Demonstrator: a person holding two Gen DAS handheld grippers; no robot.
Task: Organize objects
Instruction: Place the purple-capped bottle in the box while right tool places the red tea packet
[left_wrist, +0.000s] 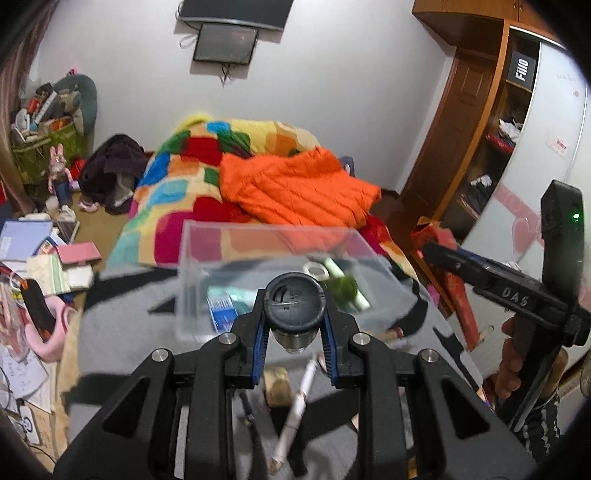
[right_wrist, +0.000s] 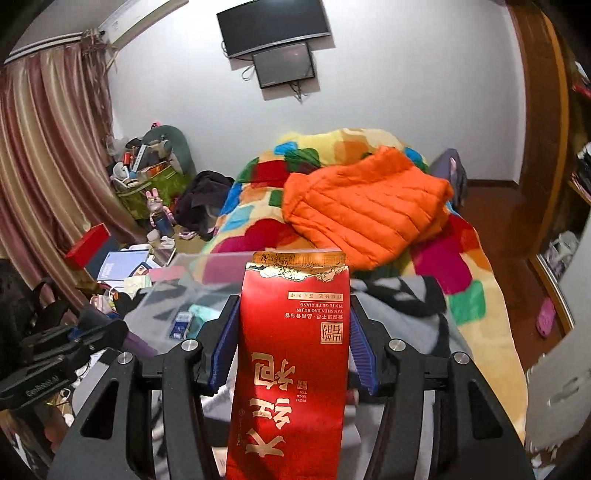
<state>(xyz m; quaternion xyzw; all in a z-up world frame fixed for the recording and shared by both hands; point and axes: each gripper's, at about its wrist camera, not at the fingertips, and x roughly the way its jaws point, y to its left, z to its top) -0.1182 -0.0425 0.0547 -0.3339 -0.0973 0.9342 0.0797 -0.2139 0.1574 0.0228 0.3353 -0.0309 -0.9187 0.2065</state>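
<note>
Black-capped bottle (left_wrist: 295, 308) sitting clamped between the blue pads (left_wrist: 258, 354) of the left gripper (left_wrist: 294, 350), cap facing the camera, silvery base pointing down. Hanging just above the near edge of the clear box (left_wrist: 280, 236), which is resting on the grey blanket (left_wrist: 122, 332). Inside the box: a blue-and-white pack (left_wrist: 221, 314), a green tube (left_wrist: 341, 286) and a tape roll (left_wrist: 316, 271), all a bit blurred. Lying on the blanket below the bottle: a white pen (left_wrist: 301, 398), a small tan block (left_wrist: 277, 386) and a dark pen (left_wrist: 246, 410).

Red packet (right_wrist: 291, 362) with gold lettering standing upright in the right gripper (right_wrist: 293, 350), pinched at both sides by the blue pads (right_wrist: 225, 350), its torn gold top pointing toward the bed. Being held near the box (right_wrist: 177, 295), a little short of its rim; the blue pack (right_wrist: 181, 325) showing through the wall. Right gripper (left_wrist: 498, 280) also showing at the edge of the left view, well right of the box, a hand (left_wrist: 517, 354) wrapped round its grip.

Lying behind it all: an orange jacket (right_wrist: 365, 210) spread over a patchwork quilt (right_wrist: 258, 221), and books (left_wrist: 26, 240) piled at the left.
</note>
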